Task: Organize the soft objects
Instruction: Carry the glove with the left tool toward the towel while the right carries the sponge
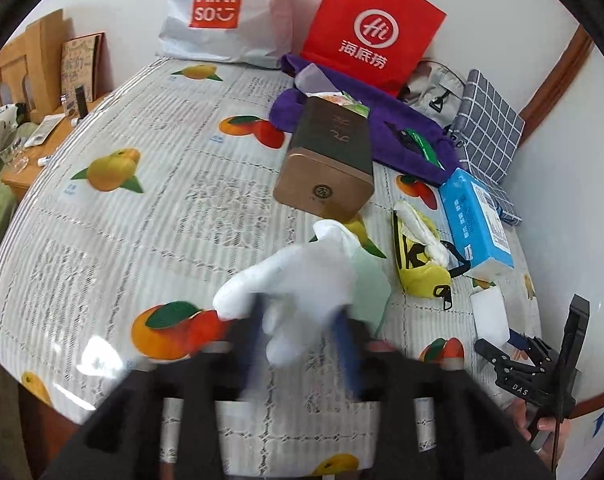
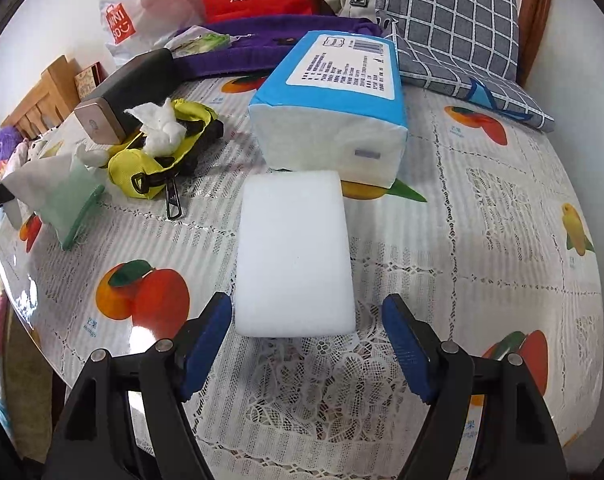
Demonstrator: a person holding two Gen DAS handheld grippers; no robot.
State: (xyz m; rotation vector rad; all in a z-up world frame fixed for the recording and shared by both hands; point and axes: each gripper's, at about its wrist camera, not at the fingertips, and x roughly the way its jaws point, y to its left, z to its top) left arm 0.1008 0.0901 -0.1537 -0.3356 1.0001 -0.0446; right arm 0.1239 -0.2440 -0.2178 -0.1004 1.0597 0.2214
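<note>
My left gripper (image 1: pixel 298 320) is shut on a white and pale green soft cloth (image 1: pixel 302 276), held above the fruit-print tablecloth (image 1: pixel 142 220); the view is blurred. The cloth also shows in the right wrist view (image 2: pixel 50 196). My right gripper (image 2: pixel 307 320) is open, its blue pads on either side of the near end of a white sponge block (image 2: pixel 294 252) lying flat on the table. The sponge also shows in the left wrist view (image 1: pixel 489 312), with the right gripper (image 1: pixel 513 356) beside it. A yellow pouch (image 2: pixel 158 156) stuffed with white tissue lies left of a blue tissue pack (image 2: pixel 333 100).
A brown tin box (image 1: pixel 329 164) lies mid-table. Behind it are a purple cloth (image 1: pixel 401 128), a red paper bag (image 1: pixel 373 24), a white Miniso bag (image 1: pixel 222 12) and a checked grey cushion (image 2: pixel 449 24). A wooden side table (image 1: pixel 42 120) stands at left.
</note>
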